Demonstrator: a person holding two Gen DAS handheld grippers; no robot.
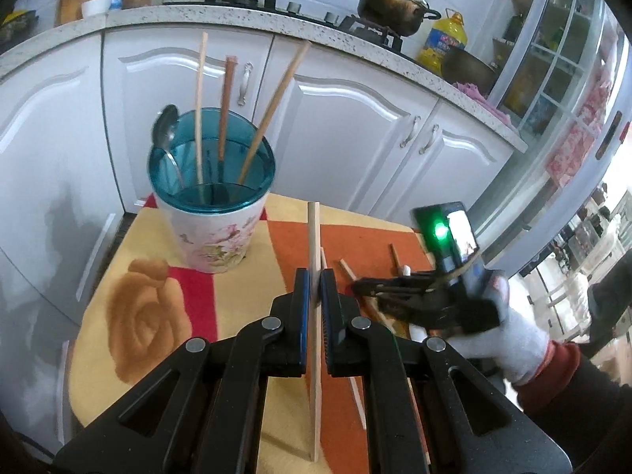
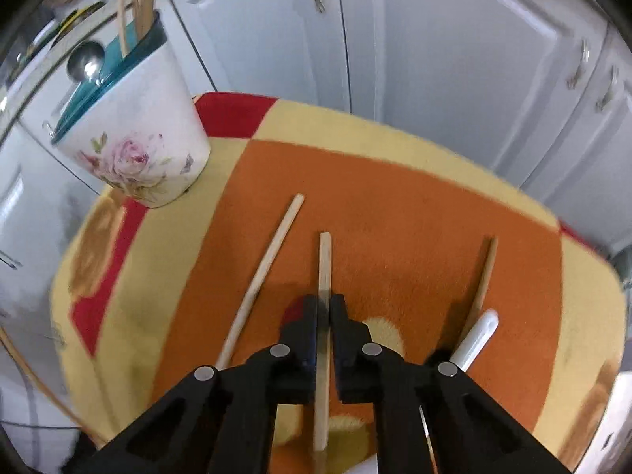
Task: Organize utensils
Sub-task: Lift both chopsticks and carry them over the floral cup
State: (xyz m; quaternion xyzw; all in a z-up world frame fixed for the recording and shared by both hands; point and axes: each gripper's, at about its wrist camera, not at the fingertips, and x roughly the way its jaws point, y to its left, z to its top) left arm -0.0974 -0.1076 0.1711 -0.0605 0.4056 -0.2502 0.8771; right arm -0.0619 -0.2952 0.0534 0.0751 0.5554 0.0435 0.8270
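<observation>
My left gripper is shut on a pale wooden chopstick, held above the table. The floral white holder with a teal rim stands to its upper left and holds a metal spoon and three chopsticks. My right gripper is shut on another wooden chopstick low over the blanket; it also shows in the left wrist view. Beside it lie a pale chopstick, a darker chopstick and a white spoon handle. The holder is far left.
A yellow, orange and red flower-print blanket covers the small table. White cabinet doors stand close behind it. The counter above carries a stove with pots and an oil bottle.
</observation>
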